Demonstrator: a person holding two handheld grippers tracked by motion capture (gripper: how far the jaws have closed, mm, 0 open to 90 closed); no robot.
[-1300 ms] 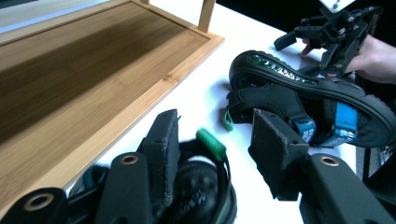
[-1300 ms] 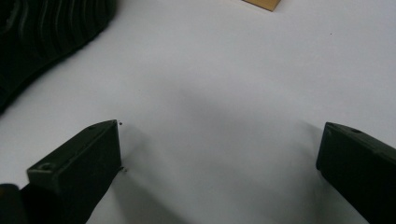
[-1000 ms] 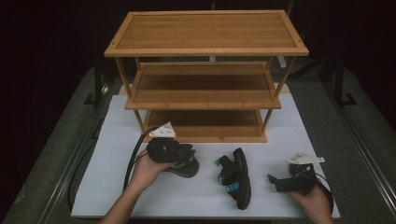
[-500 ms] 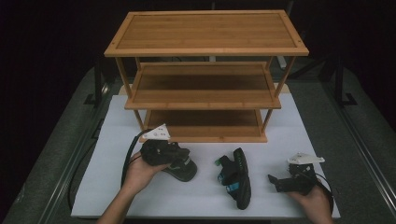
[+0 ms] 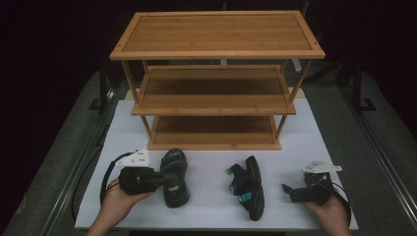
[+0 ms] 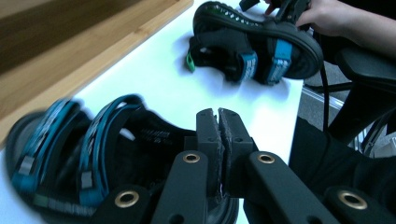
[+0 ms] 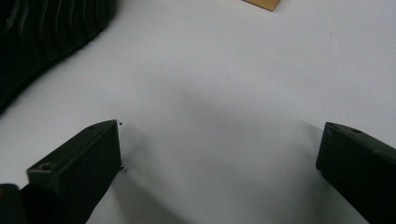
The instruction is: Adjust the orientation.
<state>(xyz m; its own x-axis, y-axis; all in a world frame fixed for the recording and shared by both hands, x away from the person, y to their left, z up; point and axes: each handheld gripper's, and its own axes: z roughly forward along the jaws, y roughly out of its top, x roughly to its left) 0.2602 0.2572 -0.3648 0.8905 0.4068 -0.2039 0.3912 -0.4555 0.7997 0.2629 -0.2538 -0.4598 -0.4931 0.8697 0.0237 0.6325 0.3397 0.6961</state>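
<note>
Ideally, the left hand-held gripper (image 5: 169, 179), pinched shut on the black-and-teal strapped sandal (image 5: 175, 177), needed to keep it level toward the three-tier bamboo shoe rack (image 5: 216, 88), while the right hand-held gripper (image 5: 287, 189) rested wide open.

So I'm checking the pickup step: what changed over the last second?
The left gripper closed its jaws on the edge of the left sandal and drew it with the hand toward the rack and slightly right. The right sandal, lying on its side, and the open right gripper stayed put.
</note>
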